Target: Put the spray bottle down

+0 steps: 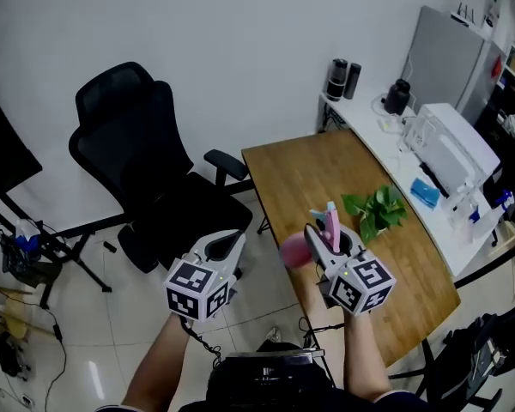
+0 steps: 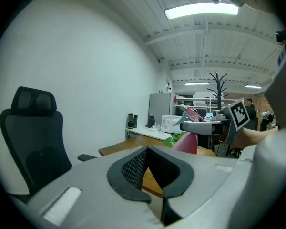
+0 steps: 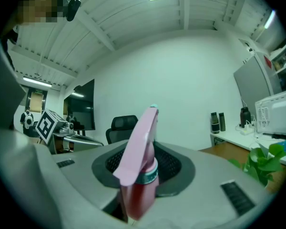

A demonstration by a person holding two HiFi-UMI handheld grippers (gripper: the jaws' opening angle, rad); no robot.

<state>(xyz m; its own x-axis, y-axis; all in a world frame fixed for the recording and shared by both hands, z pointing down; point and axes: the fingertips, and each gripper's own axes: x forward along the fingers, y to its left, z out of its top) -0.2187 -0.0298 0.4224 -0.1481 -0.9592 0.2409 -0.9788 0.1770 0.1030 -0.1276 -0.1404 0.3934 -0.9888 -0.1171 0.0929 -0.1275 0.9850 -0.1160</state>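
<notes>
A pink spray bottle [image 1: 296, 249] with a pale pink trigger head is held over the near corner of the wooden table [image 1: 326, 174]. My right gripper [image 1: 330, 240] is shut on the bottle's neck. In the right gripper view the spray bottle [image 3: 140, 168] stands upright between the dark pads [image 3: 174, 163], its nozzle pointing up and away. My left gripper [image 1: 232, 240] hovers over the floor to the left of the table, shut with nothing in it. The left gripper view looks along my left gripper [image 2: 148, 149] and shows the spray bottle [image 2: 187, 142] in my right gripper [image 2: 200, 125] at the right.
A leafy green plant [image 1: 378, 209] lies on the table just beyond the bottle. A black office chair [image 1: 146, 170] stands at the left. A white counter [image 1: 412, 157] with appliances, flasks and a kettle runs along the table's far side.
</notes>
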